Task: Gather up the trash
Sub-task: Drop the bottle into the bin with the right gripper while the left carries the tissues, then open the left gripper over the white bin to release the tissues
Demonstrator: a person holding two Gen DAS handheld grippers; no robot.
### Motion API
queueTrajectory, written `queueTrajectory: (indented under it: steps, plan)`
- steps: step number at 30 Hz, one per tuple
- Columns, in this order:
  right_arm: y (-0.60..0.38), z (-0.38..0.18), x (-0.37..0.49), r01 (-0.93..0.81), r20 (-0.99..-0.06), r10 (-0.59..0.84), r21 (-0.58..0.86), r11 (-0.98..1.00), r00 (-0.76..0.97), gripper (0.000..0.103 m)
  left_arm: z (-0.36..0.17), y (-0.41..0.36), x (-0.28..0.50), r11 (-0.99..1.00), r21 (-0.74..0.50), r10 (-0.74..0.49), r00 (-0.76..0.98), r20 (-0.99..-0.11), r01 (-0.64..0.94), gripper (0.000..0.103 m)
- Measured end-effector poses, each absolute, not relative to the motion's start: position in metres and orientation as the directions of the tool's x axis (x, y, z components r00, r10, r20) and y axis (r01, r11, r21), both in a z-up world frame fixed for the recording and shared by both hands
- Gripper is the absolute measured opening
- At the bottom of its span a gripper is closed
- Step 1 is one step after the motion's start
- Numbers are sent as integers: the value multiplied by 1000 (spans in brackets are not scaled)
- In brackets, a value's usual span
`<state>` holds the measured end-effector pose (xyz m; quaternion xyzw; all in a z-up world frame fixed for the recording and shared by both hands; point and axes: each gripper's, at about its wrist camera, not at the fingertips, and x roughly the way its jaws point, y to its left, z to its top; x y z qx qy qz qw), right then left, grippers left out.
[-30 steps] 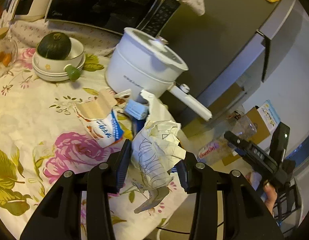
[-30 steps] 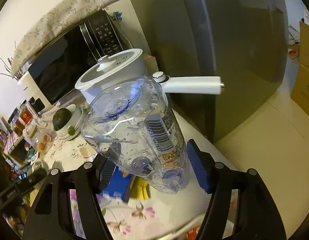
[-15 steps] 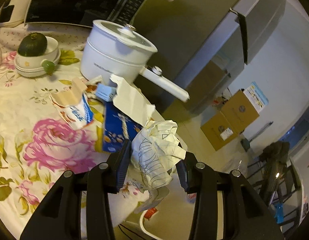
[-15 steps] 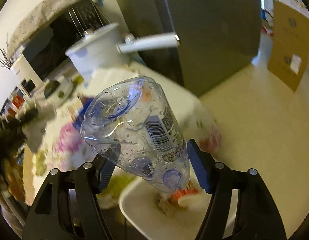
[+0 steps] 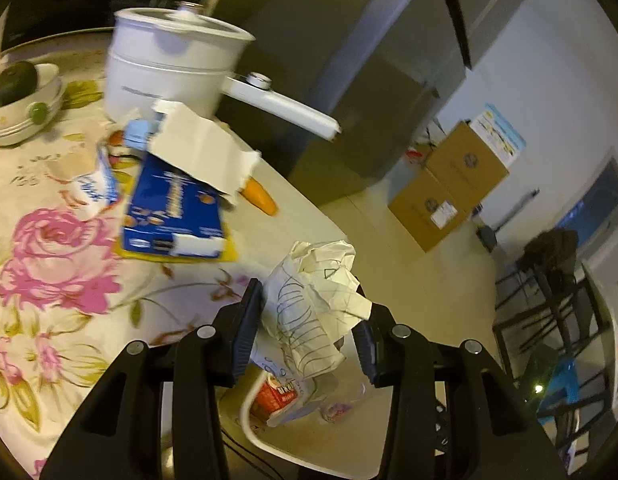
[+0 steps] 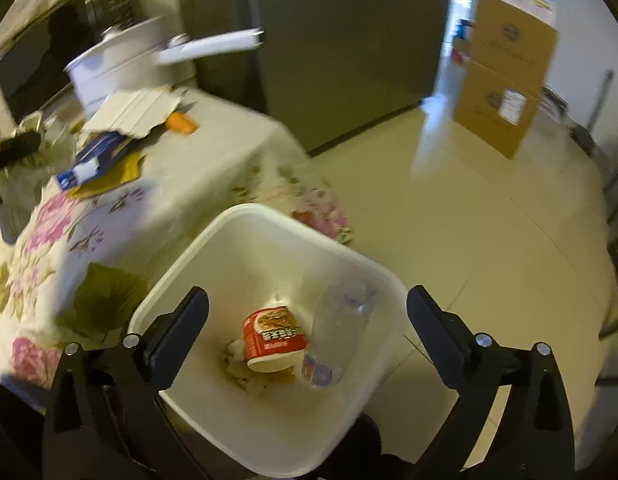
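The left tongs pinch a crumpled paper ball scribbled with pen lines; both blue pads press its sides. In the left wrist view the ball sits low in the centre of the frame, right over the rounded edge of the surface with its flowered cloth, and beyond that edge the rim of the white bin shows at the bottom centre, with a red cup inside it.

The right tongs are opening, their fingers spread wide with nothing between them. In the right wrist view they hang above the white bin, which fills the lower centre of the frame and stands tight against the hanging cloth edge at its left. Inside the bin lie the red cup and, just to its right, a clear plastic bottle, blurred, touching the cup or nearly so.

More rubbish is on the surface in the upper left of the left wrist view: a blue box on a yellow sheet, torn white cardboard overlapping its top, an orange piece near the far edge, and a small milk carton. A white pot with a long handle reaches past the surface edge toward the grey fridge.

To the right of the bin the floor lies open as far as the stacked cardboard boxes in the upper right.
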<state>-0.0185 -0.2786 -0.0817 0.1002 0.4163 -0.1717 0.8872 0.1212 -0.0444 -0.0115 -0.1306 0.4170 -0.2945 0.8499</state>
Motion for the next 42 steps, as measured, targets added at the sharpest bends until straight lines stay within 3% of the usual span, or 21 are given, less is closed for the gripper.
queueTrajectory:
  steps: [9,21,29,36,38,42]
  plan:
    - [-317,-79,-34,525,-750,-314,53,849,583,96,-27,-100,102,759,-429,-630,386,-674,490,44]
    - [-326,-78,-38,569,-741,-354,47,821,571,96,-58,-138,91,747,-388,-600,297,-743,539,47]
    - [-327,-81,-37,570,-750,-344,54,820,565,96,-69,-144,88,753,-368,-578,281,-766,546,63]
    - [-323,-81,-34,562,-750,-341,50,825,567,96,-70,-139,91,764,-360,-566,288,-773,535,65]
    - [-322,-82,-33,559,-752,-337,51,827,567,96,-72,-138,92,770,-358,-560,291,-775,529,74]
    - [-322,-82,-32,559,-753,-334,55,827,568,96,-72,-135,93,779,-350,-551,301,-778,520,77]
